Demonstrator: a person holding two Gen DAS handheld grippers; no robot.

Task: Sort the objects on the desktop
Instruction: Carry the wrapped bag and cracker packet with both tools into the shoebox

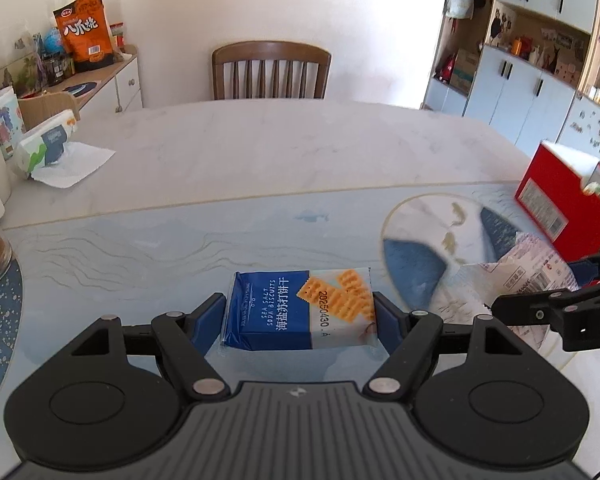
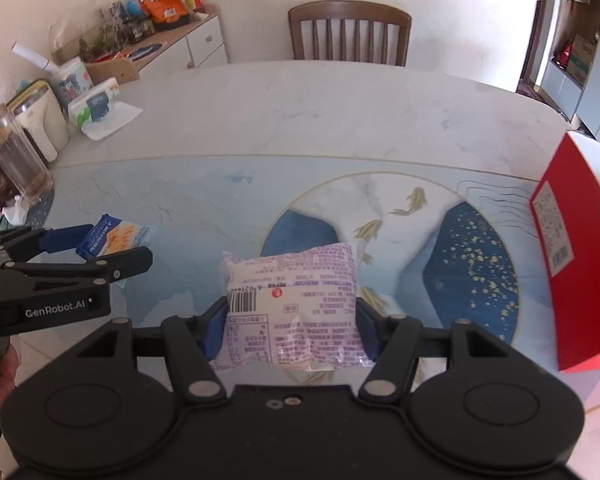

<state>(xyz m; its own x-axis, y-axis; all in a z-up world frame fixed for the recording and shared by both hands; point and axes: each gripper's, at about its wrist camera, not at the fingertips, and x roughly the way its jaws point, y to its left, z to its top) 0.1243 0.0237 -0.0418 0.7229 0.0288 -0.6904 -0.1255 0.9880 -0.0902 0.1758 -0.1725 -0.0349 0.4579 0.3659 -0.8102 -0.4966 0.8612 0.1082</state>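
My left gripper [image 1: 300, 312] clamps the biscuit packet [image 1: 300, 308], my right gripper [image 2: 292, 320] clamps the purple-printed packet [image 2: 296, 308], both above the mat [image 2: 180, 208]; bare tabletop [image 2: 320, 112] beyond, red box [image 2: 568, 248] close right.

This is a home dining room: a marble-look tabletop [image 1: 300, 140] with a wooden dining chair [image 1: 271, 70] against a plain wall, a sideboard [image 1: 112, 80] crowded with snack bags and jars, and tall grey cupboards [image 1: 540, 92] with cluttered open shelves.
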